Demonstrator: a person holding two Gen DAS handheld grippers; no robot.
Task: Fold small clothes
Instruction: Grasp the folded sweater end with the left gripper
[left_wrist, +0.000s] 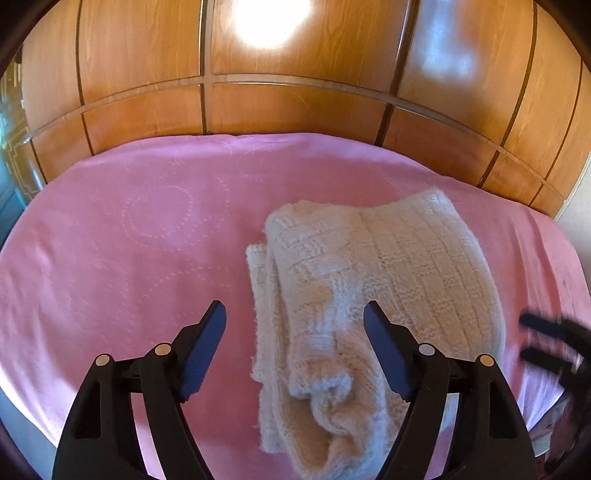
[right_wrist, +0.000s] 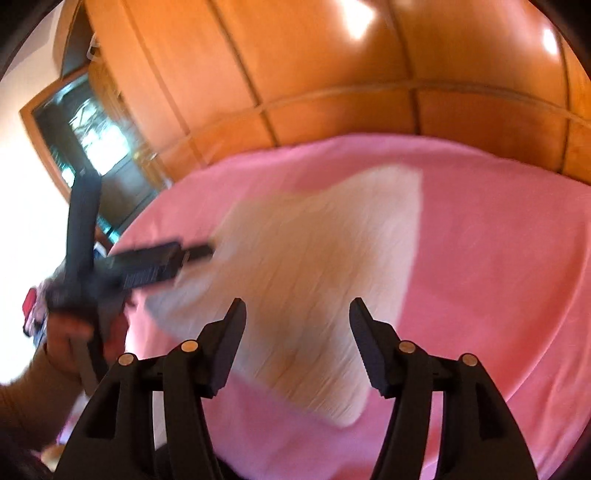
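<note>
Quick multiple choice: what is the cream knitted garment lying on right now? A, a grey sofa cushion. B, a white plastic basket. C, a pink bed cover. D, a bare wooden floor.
C: the cream knitted garment lies folded on the pink bed cover, with wooden wardrobe panels behind the bed, and neither gripper is holding it.

A glossy wooden panelled wardrobe (left_wrist: 295, 99) backs the pink bedspread (left_wrist: 122, 236); left, perhaps a glass-fronted cabinet (right_wrist: 88, 140), blurred.

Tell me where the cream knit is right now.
The cream knit lies folded on the pink bedspread, right of centre in the left wrist view, below the wooden wardrobe.
</note>
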